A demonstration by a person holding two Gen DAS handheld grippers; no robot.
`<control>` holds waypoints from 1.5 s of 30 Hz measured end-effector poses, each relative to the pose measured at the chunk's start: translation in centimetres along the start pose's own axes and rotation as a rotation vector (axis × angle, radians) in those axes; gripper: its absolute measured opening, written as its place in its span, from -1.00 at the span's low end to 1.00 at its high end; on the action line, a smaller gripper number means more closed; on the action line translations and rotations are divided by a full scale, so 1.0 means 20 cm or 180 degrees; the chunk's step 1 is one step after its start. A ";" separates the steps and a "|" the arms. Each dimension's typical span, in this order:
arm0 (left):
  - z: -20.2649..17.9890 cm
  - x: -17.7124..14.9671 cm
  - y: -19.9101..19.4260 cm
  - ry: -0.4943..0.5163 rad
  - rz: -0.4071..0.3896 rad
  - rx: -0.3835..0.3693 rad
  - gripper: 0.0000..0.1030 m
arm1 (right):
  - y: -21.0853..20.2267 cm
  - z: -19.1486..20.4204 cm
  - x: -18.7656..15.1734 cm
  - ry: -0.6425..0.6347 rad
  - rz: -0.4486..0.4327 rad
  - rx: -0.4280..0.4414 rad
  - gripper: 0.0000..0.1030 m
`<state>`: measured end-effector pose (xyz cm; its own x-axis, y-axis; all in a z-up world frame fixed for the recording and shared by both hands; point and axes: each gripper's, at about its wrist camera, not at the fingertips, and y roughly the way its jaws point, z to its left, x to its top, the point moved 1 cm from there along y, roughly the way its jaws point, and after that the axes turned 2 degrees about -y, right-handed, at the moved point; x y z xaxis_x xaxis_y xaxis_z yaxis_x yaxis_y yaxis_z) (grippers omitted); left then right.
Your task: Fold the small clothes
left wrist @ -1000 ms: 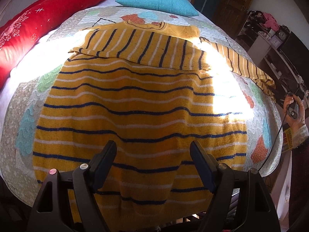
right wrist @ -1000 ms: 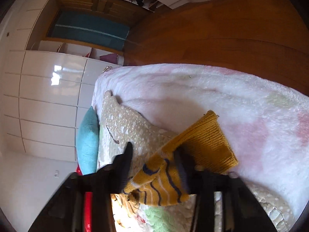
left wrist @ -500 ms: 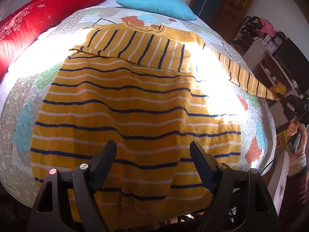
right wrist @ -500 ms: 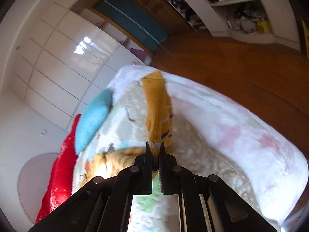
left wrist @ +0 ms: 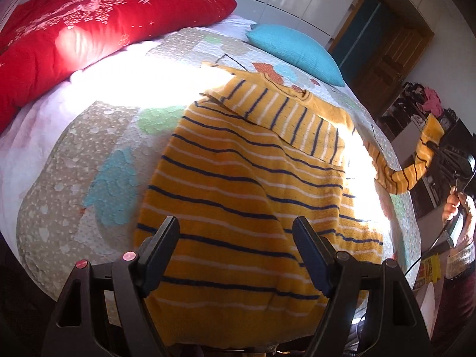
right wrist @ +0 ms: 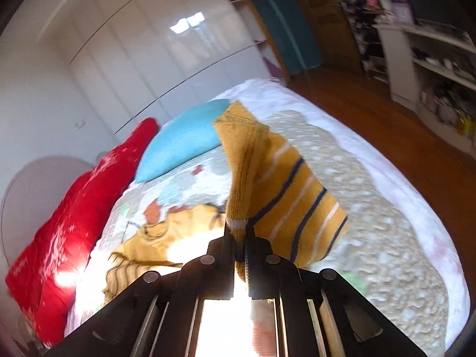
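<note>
A yellow sweater [left wrist: 238, 184] with navy and white stripes lies flat on the bed, its left sleeve folded across the chest. My left gripper [left wrist: 236, 255] is open and empty, hovering over the sweater's hem. My right gripper [right wrist: 239, 235] is shut on the cuff of the right sleeve [right wrist: 276, 184] and holds it lifted above the bed. In the left wrist view that sleeve [left wrist: 416, 163] hangs in the air at the bed's right edge.
A patterned quilt [left wrist: 89, 148] covers the bed. A red pillow [left wrist: 74, 38] and a blue pillow [left wrist: 294, 50] lie at the head. Shelves with clutter [right wrist: 431, 68] and a wooden floor [right wrist: 372, 113] are to the right. White wardrobes [right wrist: 134, 59] stand behind.
My right gripper closed on the sleeve cuff and has lifted it off the bed, swinging toward the sweater. My left gripper has shifted to the left and stays open.
</note>
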<state>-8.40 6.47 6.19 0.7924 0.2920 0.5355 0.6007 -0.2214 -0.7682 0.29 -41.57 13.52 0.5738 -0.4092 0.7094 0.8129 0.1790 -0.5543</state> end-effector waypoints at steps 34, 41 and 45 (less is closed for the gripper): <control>0.56 -0.11 -0.08 -0.0688 -0.0163 0.0128 0.50 | 0.93 1.72 -0.92 -0.1810 0.1581 0.1244 -0.17; 0.48 -0.10 -0.04 -0.0602 -0.0059 0.0032 0.50 | 0.50 1.05 -0.73 -0.1248 0.1405 0.1015 -0.02; 0.41 -0.09 0.01 -0.0474 0.0002 -0.0063 0.50 | 0.31 0.57 -0.72 -0.0895 0.1312 0.0555 0.04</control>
<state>-10.49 13.50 2.26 0.7693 0.4262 0.4760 0.6033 -0.2393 -0.7608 -1.73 -24.42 4.81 0.8345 -0.0220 0.5505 0.5049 0.4303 -0.7483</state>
